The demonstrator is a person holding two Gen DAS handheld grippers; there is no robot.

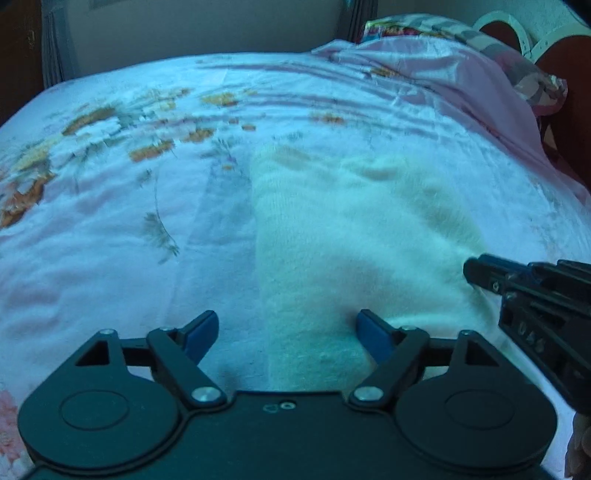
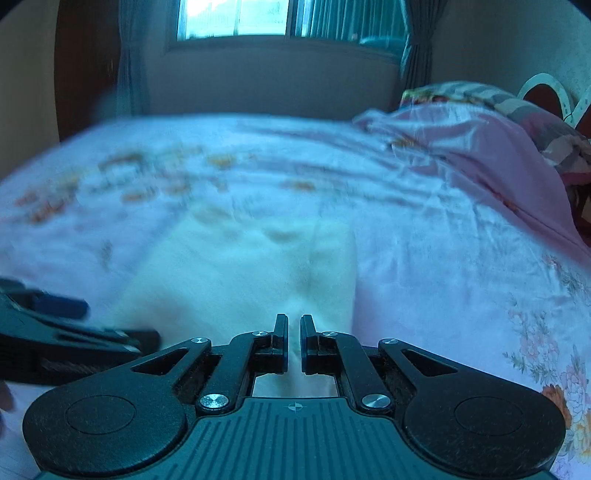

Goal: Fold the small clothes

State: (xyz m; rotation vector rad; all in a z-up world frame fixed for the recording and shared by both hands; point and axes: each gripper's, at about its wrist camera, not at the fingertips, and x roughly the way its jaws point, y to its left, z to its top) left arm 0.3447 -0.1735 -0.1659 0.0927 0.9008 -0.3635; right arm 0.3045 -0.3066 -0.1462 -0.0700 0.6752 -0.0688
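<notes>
Two grippers work over a bed whose floral sheet [image 1: 110, 177] fills most of what we see. Farthest left in the left wrist view, orange and white flowers are printed on the sheet, with faint pink patches nearer us. Next comes our left gripper [image 1: 287, 334], its blue-padded fingers [image 1: 201, 332] spread wide apart and holding nothing; the left finger hovers over bare sheet, the right one over the near edge of the cream knitted garment [image 1: 351, 229]. That garment lies flat on the sheet, right of centre, its left edge running straight away from us. Further right, our right gripper [image 1: 476, 271] reaches in from the side with its tip on the garment's right edge. From its own camera, the right gripper [image 2: 293, 341] has its jaws drawn nearly together with pale fabric [image 2: 240, 280] showing in the narrow slit; we cannot tell whether it is pinched. Beyond, a pink quilt [image 1: 461, 74] is bunched along the right side, with a patterned pillow [image 1: 528, 74] against the headboard [image 1: 509, 26]. A curtained window [image 2: 236, 18] stands behind the bed. We can read no writing anywhere.
</notes>
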